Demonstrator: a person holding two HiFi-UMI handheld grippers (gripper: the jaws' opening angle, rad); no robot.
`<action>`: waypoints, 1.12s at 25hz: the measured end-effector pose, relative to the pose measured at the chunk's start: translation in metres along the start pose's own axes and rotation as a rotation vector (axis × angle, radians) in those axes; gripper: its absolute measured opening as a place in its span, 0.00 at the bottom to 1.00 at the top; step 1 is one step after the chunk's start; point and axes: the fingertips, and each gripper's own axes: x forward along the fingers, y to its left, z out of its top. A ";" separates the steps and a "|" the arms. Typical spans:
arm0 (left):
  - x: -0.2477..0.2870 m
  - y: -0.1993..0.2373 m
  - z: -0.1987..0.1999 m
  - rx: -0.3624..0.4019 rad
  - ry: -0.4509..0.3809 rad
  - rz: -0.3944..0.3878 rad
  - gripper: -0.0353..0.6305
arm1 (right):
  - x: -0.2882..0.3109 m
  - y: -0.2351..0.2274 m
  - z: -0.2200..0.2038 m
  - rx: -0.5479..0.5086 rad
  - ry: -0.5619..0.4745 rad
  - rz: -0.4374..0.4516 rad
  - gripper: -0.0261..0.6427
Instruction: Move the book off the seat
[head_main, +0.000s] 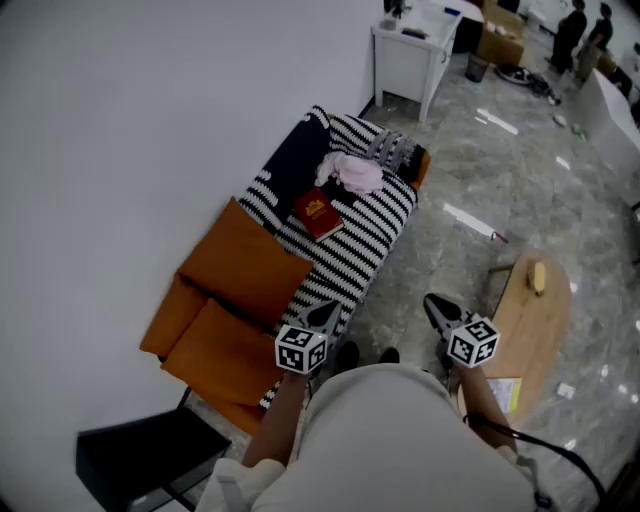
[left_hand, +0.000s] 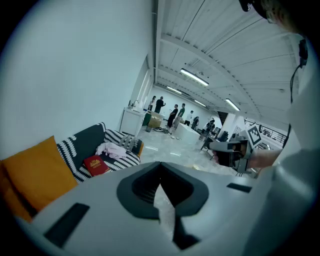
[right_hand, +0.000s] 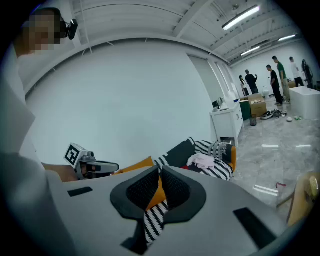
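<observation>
A red book (head_main: 318, 214) lies on the sofa seat, on a black-and-white striped blanket (head_main: 355, 250), just in front of a pink cloth (head_main: 350, 172). In the left gripper view the book (left_hand: 95, 164) shows far off at the left. My left gripper (head_main: 322, 314) is shut and empty, held near the sofa's front edge, well short of the book. My right gripper (head_main: 437, 307) is also shut and empty, over the floor to the right of the sofa. Both sets of jaws stand closed in their own views, left gripper (left_hand: 160, 171) and right gripper (right_hand: 160, 175).
Orange cushions (head_main: 240, 270) fill the sofa's near end. A round wooden table (head_main: 530, 320) with a small yellow thing (head_main: 538, 277) stands at my right. A black chair (head_main: 140, 455) is at the lower left, a white cabinet (head_main: 412, 55) beyond the sofa. People stand far back.
</observation>
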 end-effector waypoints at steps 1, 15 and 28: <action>0.001 0.000 0.000 0.000 0.001 0.000 0.06 | 0.001 -0.001 0.001 0.000 0.000 0.001 0.11; 0.007 -0.006 -0.001 -0.011 -0.006 0.017 0.06 | 0.000 -0.010 0.000 0.013 0.013 0.023 0.11; 0.012 -0.030 -0.016 -0.044 -0.002 0.037 0.06 | -0.023 -0.023 -0.009 -0.007 0.026 0.069 0.11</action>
